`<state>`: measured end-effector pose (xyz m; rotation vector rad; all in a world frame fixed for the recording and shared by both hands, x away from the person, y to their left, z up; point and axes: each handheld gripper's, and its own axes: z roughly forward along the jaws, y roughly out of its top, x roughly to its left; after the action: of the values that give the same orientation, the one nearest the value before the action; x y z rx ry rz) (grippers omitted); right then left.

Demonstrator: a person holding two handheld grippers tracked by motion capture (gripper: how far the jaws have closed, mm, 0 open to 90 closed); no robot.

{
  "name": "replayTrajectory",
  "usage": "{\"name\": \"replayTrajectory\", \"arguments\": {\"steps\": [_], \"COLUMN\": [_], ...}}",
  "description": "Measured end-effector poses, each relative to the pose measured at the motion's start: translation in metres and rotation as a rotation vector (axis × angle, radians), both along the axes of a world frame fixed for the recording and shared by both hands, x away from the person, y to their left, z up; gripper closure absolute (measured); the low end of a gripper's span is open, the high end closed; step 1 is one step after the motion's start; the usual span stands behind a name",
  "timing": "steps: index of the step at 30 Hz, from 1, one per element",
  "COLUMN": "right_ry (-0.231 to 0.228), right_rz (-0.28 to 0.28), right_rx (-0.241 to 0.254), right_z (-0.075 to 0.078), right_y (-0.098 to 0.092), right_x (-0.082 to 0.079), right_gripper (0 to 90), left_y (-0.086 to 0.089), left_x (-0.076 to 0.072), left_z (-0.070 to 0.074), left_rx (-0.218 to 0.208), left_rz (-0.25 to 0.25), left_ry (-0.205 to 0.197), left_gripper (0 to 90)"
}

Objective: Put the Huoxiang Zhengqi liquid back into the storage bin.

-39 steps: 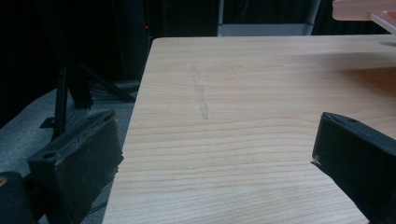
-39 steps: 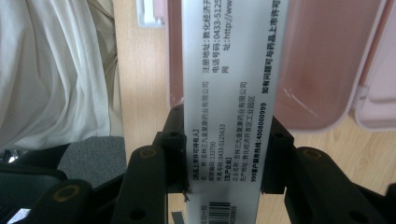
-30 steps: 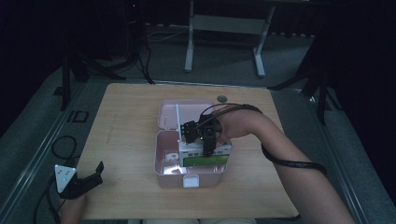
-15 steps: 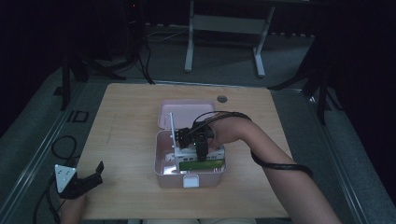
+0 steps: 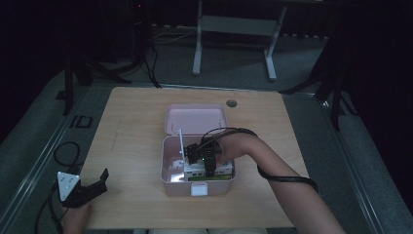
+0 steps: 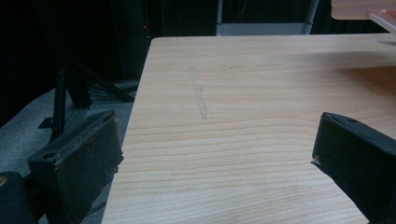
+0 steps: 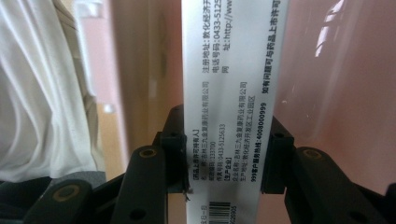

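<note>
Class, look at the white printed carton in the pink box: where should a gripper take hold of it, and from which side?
Grip the carton across its two broad faces, coming from above through the box's open top. Its narrow printed edge faces up, thin enough for the right gripper, whose jaws already clamp it this way.

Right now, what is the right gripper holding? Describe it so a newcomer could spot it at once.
Start at the wooden table and find the pink box near its middle, lid flipped back. Inside the box, the right gripper is shut on a white carton. It is the item with black printed text and a barcode on its narrow side, with a green stripe along its near edge in the high view.
</note>
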<state>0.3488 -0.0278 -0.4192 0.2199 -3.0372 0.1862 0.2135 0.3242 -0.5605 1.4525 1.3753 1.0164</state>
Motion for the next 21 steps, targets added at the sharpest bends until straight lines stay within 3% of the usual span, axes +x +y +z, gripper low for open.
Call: {"name": "replayTrajectory", "arguments": {"steps": [7, 21], "right_ry": [0.013, 0.031], "right_rz": [-0.006, -0.031], "right_rx": [-0.013, 0.005], "right_z": [-0.02, -0.042], "right_y": [0.0, -0.004], "right_x": [0.001, 0.005], "right_gripper": [62.1, 62.1], "left_y": [0.0, -0.001], "left_x": [0.0, 0.0], "left_z": [0.0, 0.0], "left_rx": [0.001, 0.002], "left_rz": [0.0, 0.0], "left_ry": [0.001, 0.001], "left_gripper": [1.6, 1.6]}}
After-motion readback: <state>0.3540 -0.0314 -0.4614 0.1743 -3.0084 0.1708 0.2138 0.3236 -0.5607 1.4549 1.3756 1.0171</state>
